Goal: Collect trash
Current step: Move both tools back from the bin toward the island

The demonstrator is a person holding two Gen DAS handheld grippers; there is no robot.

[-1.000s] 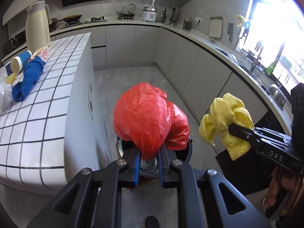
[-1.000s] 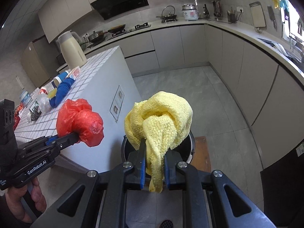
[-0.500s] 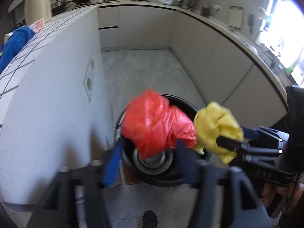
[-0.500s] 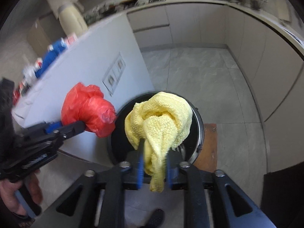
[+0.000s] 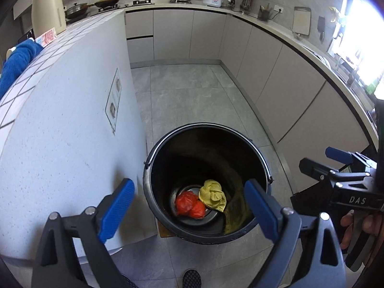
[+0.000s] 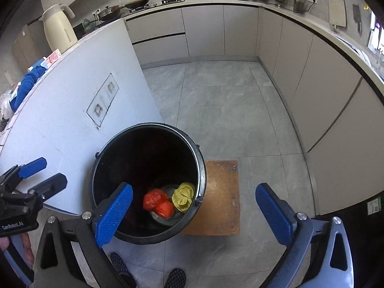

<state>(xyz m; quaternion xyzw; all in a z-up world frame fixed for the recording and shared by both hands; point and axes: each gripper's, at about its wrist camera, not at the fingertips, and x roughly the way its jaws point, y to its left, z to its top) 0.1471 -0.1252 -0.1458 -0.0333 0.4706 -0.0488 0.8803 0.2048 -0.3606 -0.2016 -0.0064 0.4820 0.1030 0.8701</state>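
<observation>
A black bucket (image 5: 153, 192) stands on the floor beside the white island; it also shows in the right wrist view (image 6: 202, 168). At its bottom lie a red plastic bag (image 5: 189, 206) and a yellow cloth (image 5: 213, 194), touching each other; both show in the right wrist view, the bag (image 6: 157, 202) and the cloth (image 6: 183, 195). My left gripper (image 5: 189, 210) is open and empty above the bucket. My right gripper (image 6: 194, 212) is open and empty above the bucket's right rim. Each gripper shows in the other's view, the right one (image 5: 321, 160) and the left one (image 6: 40, 175).
The white island (image 5: 60, 129) rises close on the left, with a blue cloth (image 5: 16, 64) and a cream jug (image 5: 48, 12) on its tiled top. A brown board (image 6: 223, 192) lies under the bucket. Grey cabinets (image 6: 324, 84) line the right. My shoes (image 6: 175, 277) stand below.
Both grippers opened. The red bag and the yellow cloth dropped from them to the bottom of the bucket. Both views now look down into the bucket.
</observation>
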